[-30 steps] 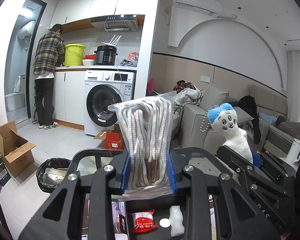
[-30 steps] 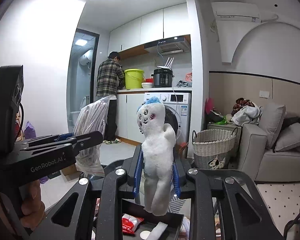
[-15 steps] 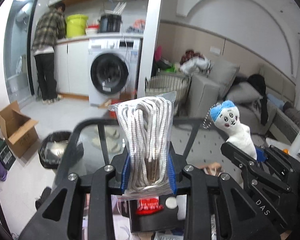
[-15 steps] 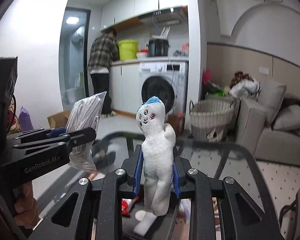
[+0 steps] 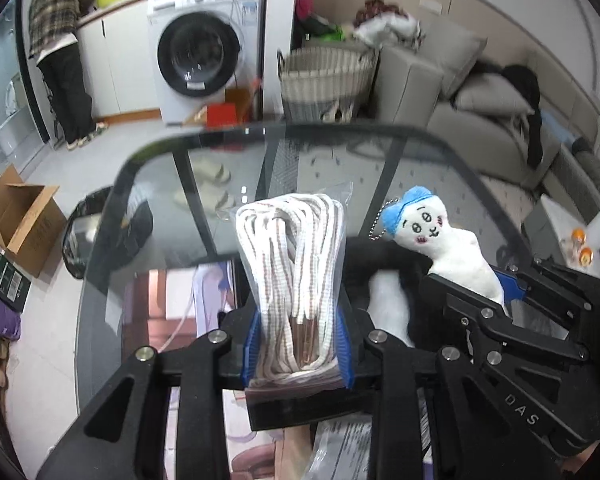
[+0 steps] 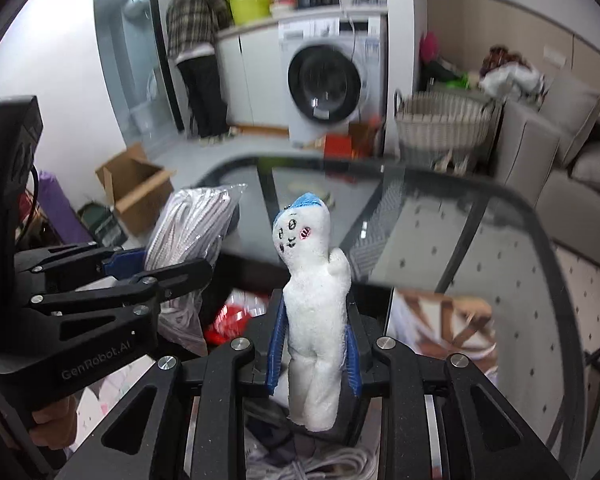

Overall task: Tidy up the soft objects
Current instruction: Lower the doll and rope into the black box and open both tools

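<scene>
My left gripper (image 5: 298,344) is shut on a clear bag of coiled white rope (image 5: 294,272), held upright above the glass table (image 5: 340,148). The bag also shows in the right wrist view (image 6: 192,236), with the left gripper (image 6: 160,276) at the left. My right gripper (image 6: 314,344) is shut on a white plush doll with a blue cap (image 6: 312,296), held upright. The doll shows in the left wrist view (image 5: 440,244) to the right of the rope, in the right gripper (image 5: 496,292). A black box (image 5: 380,264) lies below both grippers, partly hidden.
A red packet (image 6: 232,316) and cables (image 6: 320,464) lie below the grippers. Past the table stand a washing machine (image 5: 204,52), a woven basket (image 5: 328,76), a sofa (image 5: 480,92), a cardboard box (image 5: 20,216) and a black bin (image 5: 84,232). A person (image 5: 60,40) stands at the counter.
Both grippers have tilted downward over the table with their loads still held; the glass top and the clutter under it now fill the lower view.
</scene>
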Demonstrator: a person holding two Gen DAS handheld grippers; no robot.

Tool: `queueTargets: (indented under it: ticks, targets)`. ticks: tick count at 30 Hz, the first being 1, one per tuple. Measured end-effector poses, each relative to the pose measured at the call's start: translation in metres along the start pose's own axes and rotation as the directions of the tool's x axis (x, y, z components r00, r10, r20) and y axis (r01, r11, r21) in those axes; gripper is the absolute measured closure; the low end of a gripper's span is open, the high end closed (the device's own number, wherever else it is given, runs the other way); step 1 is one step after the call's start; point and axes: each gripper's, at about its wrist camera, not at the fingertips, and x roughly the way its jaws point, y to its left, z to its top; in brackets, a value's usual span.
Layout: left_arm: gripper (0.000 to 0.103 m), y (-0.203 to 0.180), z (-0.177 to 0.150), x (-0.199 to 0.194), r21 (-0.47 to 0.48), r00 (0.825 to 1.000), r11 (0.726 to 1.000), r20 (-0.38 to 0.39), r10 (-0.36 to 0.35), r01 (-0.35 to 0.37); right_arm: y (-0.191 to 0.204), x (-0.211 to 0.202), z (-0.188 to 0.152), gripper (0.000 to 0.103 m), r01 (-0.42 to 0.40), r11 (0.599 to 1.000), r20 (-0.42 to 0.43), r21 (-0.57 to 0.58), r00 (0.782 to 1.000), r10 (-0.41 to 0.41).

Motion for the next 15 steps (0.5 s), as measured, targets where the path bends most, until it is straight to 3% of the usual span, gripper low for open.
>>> queueTargets:
  ticks: [7, 12, 15]
  targets:
    - [0.073, -0.011, -0.012, 0.008, 0.053, 0.997, 0.999, -0.080, 0.016, -0.012, -0.007, 0.033, -0.022, 0.078, -0.022, 1.000, -0.157, -0.006, 0.987, 0.020]
    - [0.073, -0.013, -0.023, 0.009, 0.054, 0.989, 0.998, -0.151, -0.008, 0.017, -0.008, 0.044, -0.033, 0.078, -0.013, 0.999, -0.201, -0.043, 0.979, 0.004]
    - [0.073, -0.015, -0.027, 0.007, 0.053, 0.989, 0.998, -0.146, -0.008, 0.016, -0.008, 0.043, -0.036, 0.078, -0.020, 0.998, -0.208, -0.053, 0.978, 0.009]
